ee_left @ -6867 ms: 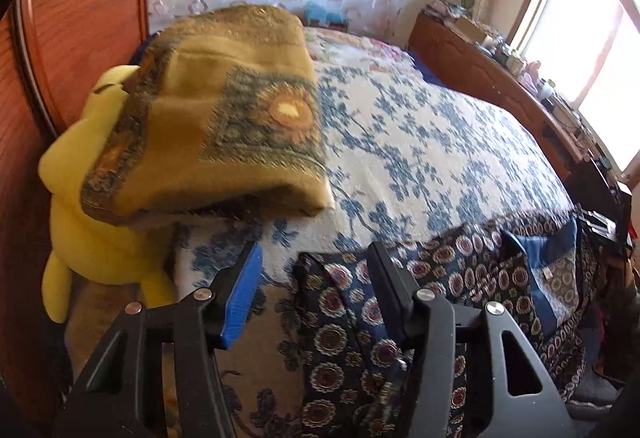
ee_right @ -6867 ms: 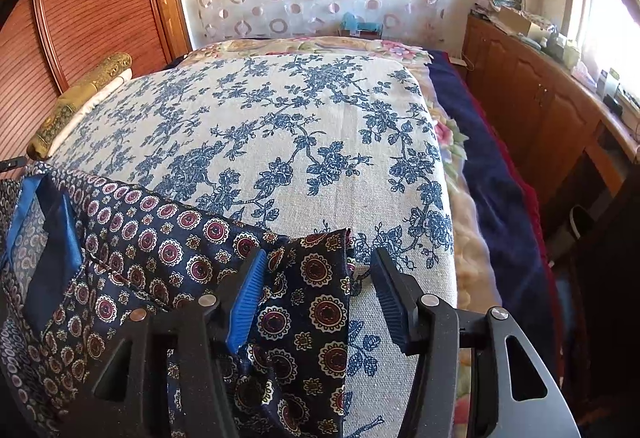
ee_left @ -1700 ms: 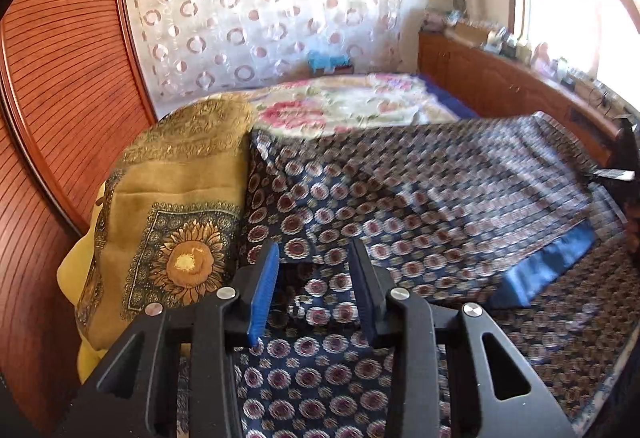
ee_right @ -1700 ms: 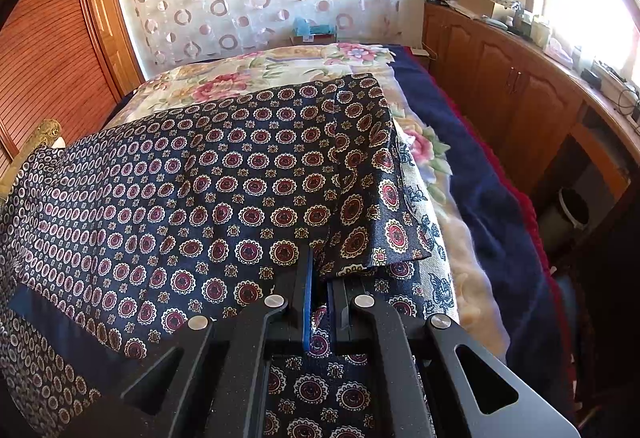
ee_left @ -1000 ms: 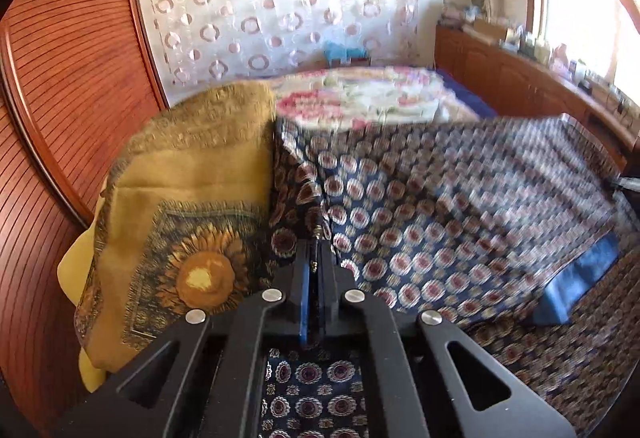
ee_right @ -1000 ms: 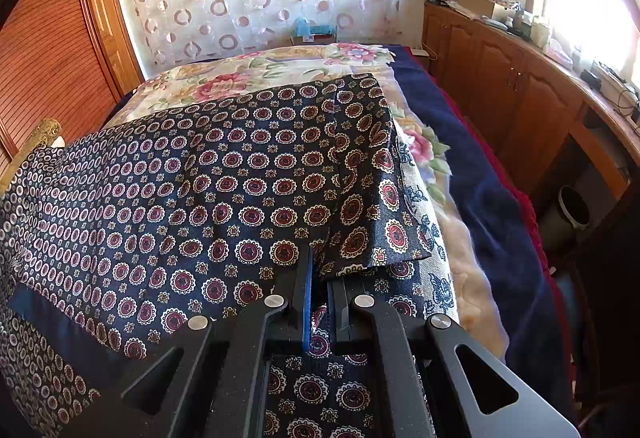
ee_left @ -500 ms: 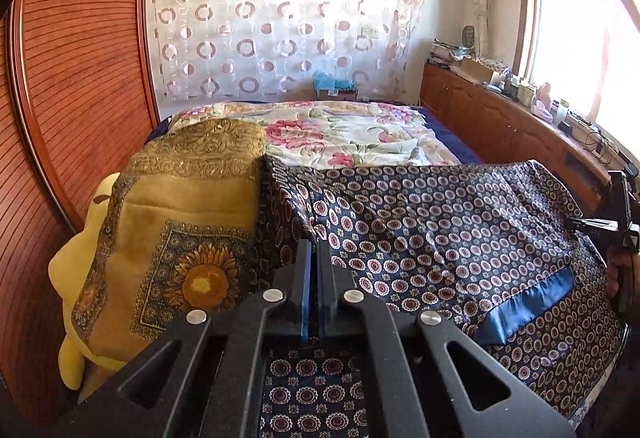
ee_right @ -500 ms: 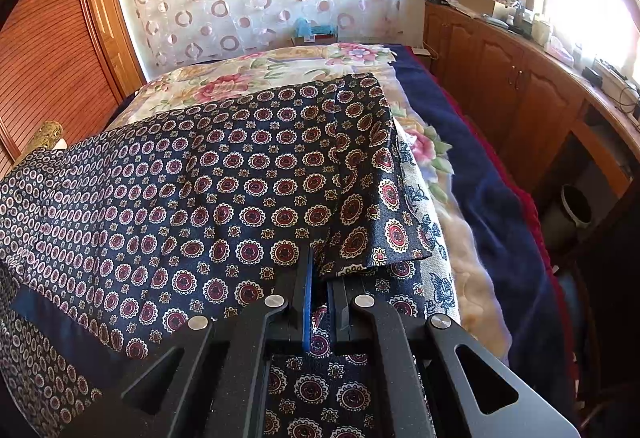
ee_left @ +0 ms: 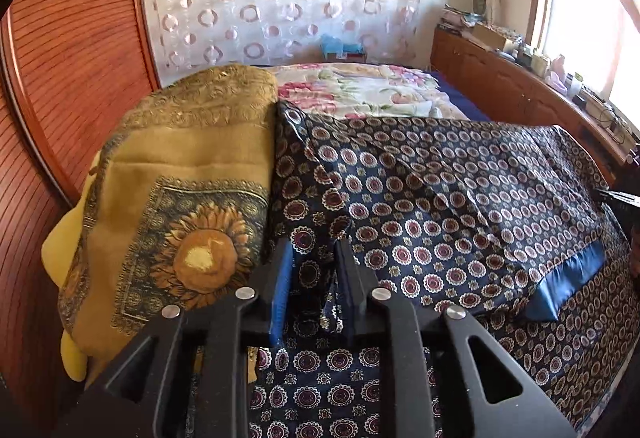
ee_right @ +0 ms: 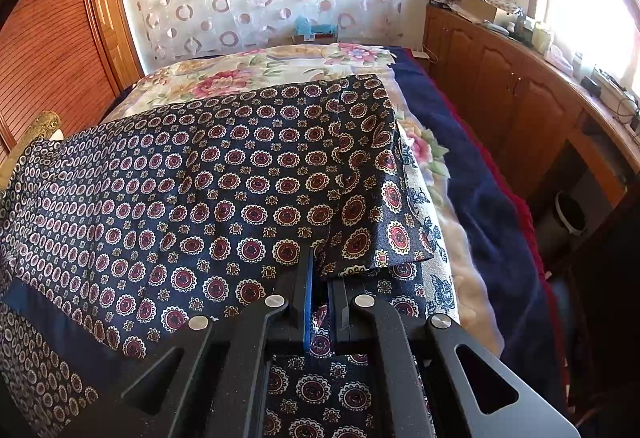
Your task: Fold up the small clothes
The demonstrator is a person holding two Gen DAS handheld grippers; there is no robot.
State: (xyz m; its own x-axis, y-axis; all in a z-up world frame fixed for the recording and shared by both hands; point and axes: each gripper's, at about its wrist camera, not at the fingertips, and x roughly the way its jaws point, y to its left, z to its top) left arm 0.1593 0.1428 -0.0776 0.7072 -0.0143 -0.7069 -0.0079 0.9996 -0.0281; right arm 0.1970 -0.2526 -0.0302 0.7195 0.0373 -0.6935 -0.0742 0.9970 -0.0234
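A navy garment with red and cream medallions (ee_left: 440, 198) lies spread across the bed, folded over on itself, with a plain blue band (ee_left: 568, 278) along its near edge. My left gripper (ee_left: 314, 250) is open at the garment's left corner, with loose fabric between the fingers. My right gripper (ee_right: 322, 266) is shut on the garment's (ee_right: 240, 178) right corner and holds a fold of it just above the bed.
A folded mustard sunflower cloth (ee_left: 180, 198) lies left of the garment over a yellow plush toy (ee_left: 60, 238). A wooden slatted wall (ee_left: 60, 78) is on the left. A floral quilt (ee_right: 260, 66) lies behind. A wooden cabinet (ee_right: 520, 98) runs along the right.
My left gripper has opened and let go of the garment's left corner, which has sunk onto the bed. The right gripper has stayed shut and still.
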